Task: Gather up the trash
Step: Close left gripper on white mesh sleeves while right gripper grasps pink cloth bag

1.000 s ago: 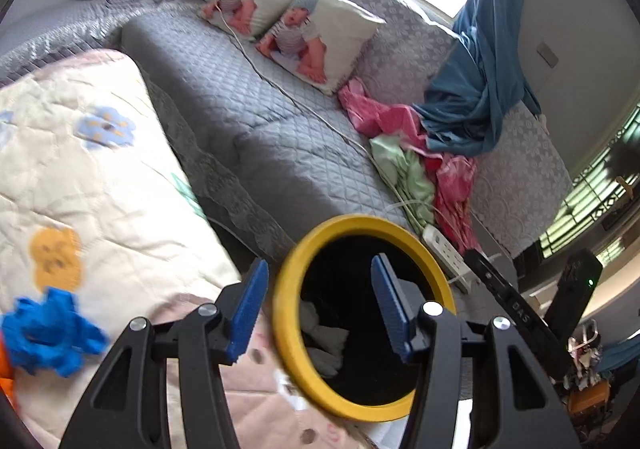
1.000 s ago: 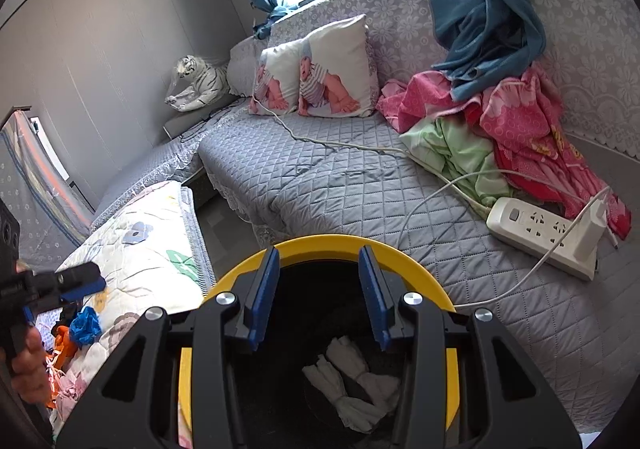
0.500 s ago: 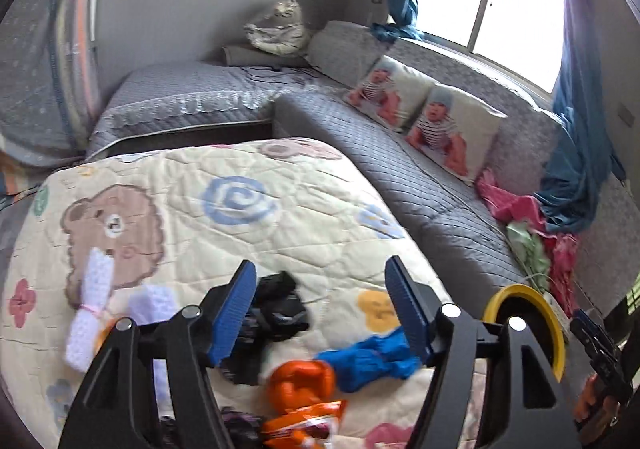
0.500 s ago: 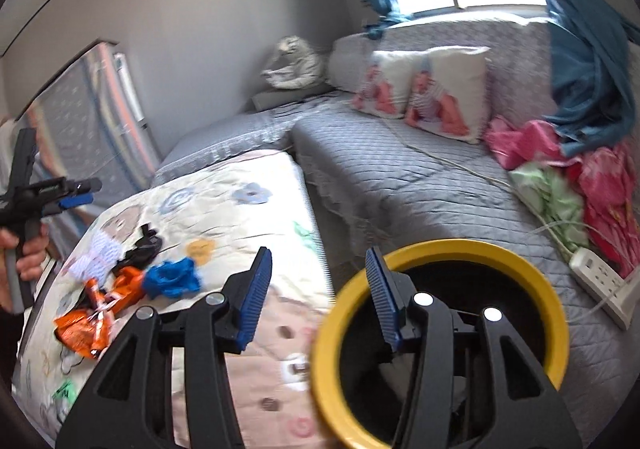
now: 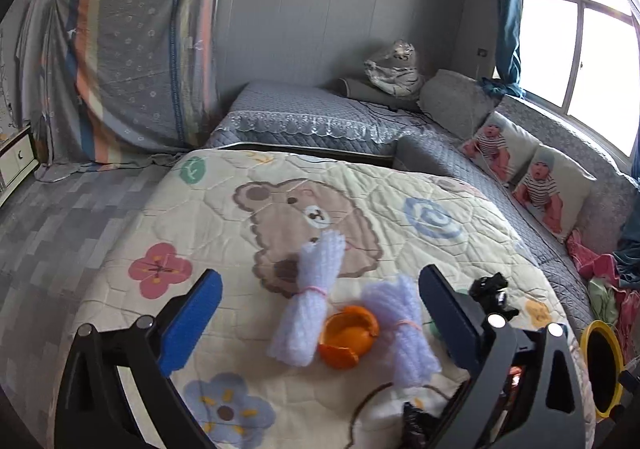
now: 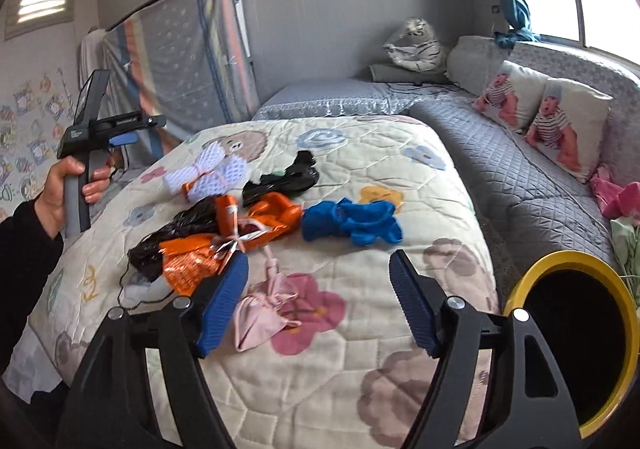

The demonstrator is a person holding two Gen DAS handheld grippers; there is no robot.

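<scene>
Trash lies on the cartoon quilt [image 6: 360,329]: a pink cloth scrap [image 6: 260,315], crumpled blue material [image 6: 352,223], orange wrappers [image 6: 192,261], black plastic [image 6: 284,177] and white foam nets [image 6: 208,173]. My right gripper [image 6: 320,301] is open and empty, just above the pink scrap. My left gripper [image 5: 316,323] is open and empty over two foam nets [image 5: 308,313] and an orange peel [image 5: 348,335]. The left gripper also shows in the right wrist view [image 6: 132,133], at the far left. The yellow-rimmed black bin [image 6: 576,333] stands at the bed's right; it also shows in the left wrist view [image 5: 600,365].
A grey quilted sofa [image 6: 520,177] with baby-print pillows [image 6: 560,125] runs along the right, with pink clothes [image 6: 616,193] on it. A striped cloth-covered cabinet [image 5: 132,61] stands at the back left. Grey floor [image 5: 52,225] lies left of the bed.
Both grippers have swung away from the yellow bin toward the bed. The left now hovers over the foam nets, the right over the pink scrap. Both stay open.
</scene>
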